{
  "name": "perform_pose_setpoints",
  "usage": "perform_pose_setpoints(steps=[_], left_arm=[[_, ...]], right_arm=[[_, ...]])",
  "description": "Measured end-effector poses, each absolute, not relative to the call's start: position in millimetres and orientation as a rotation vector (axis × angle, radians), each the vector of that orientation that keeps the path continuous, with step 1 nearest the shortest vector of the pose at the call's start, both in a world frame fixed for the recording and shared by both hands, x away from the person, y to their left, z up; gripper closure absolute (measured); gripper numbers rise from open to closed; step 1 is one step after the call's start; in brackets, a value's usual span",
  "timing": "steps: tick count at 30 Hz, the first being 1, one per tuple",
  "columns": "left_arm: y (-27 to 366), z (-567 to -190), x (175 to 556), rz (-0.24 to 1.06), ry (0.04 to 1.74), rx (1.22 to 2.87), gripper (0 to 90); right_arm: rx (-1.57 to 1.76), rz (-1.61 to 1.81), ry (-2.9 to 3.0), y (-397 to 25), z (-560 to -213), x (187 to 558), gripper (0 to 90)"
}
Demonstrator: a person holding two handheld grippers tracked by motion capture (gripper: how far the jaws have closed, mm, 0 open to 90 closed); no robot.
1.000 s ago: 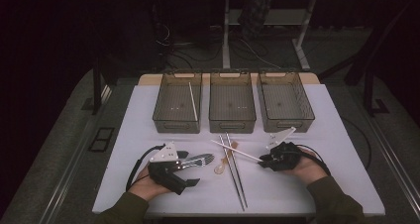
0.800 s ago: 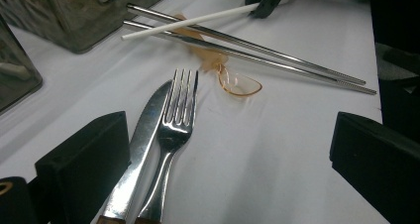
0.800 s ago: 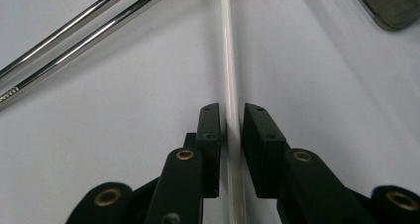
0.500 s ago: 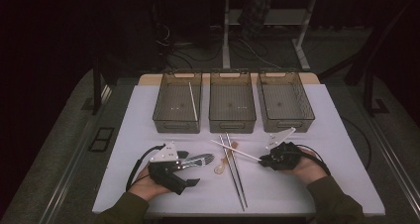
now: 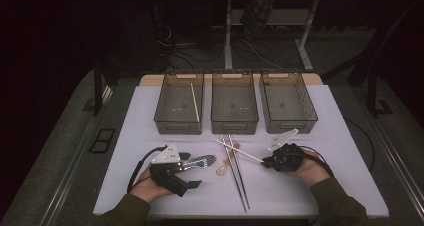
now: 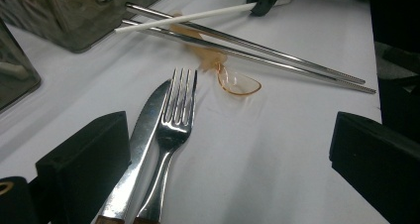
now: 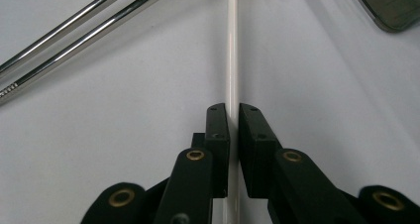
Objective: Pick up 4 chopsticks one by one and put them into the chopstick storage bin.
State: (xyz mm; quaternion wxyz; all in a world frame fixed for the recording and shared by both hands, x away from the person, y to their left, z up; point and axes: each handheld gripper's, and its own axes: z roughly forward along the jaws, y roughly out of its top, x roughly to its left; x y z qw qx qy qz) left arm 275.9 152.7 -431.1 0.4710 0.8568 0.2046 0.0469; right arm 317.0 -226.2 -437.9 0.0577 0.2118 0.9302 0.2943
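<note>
Both forearms wear dark olive sleeves. The left gripper and the right gripper are black, each topped by a pale grey three-cornered plate and trailing a black cable. In the right gripper view, its flat rectangular jaws carry small dark screws, and brass-coloured pivot pins sit in the linkage arms.

White chopstick, silver metal chopsticks, amber clear spoon, black tongs.
</note>
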Motion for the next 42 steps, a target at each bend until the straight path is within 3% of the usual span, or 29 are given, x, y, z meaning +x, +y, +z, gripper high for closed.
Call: perform_pose_setpoints(steps=[42], left_arm=[[154.3, -431.1, 275.7, 0.112, 0.512, 2.095, 1.3]], right_arm=[[0.739, 1.138, 2.735, -236.6, -418.1, 316.9, 83.5]])
